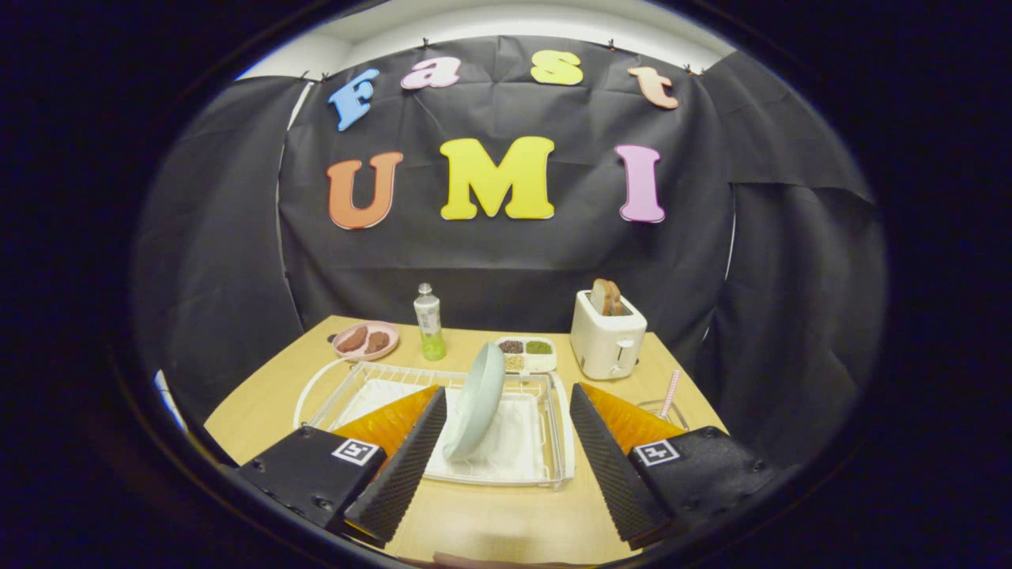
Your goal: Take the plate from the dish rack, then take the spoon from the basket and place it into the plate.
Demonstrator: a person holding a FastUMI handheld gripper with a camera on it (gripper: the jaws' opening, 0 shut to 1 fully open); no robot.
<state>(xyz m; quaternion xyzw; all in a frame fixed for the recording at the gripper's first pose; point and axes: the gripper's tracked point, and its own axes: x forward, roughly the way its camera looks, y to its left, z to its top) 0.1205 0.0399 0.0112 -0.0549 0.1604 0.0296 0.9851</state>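
Standing on its edge in the white wire dish rack (553,411) is the pale green plate (477,411), and it leans a little to the right. The tool (502,407) is wide open with nothing in it. Its two fingers sit near us, one on each side of the plate. The left finger is just beside the plate's lower edge, but I cannot tell if it touches. The right finger is well apart from the plate.

The rack sits in the middle of the wooden counter (261,403), on a white tray. Just to the right of the right finger is a small see-through basket (662,409), partly hidden. A spoon (671,392) with a pink and white checked handle sticks up out of it.

Farther back on the counter, on the left, is a pink dish (365,340) with two brown pieces of food. Next to it stands a bottle (429,322) with green drink at the bottom. Behind the plate is a white snack tray (527,355) with small heaps of seeds or beans. On the far right is a white toaster (607,338) with brown bread poking out of the top.
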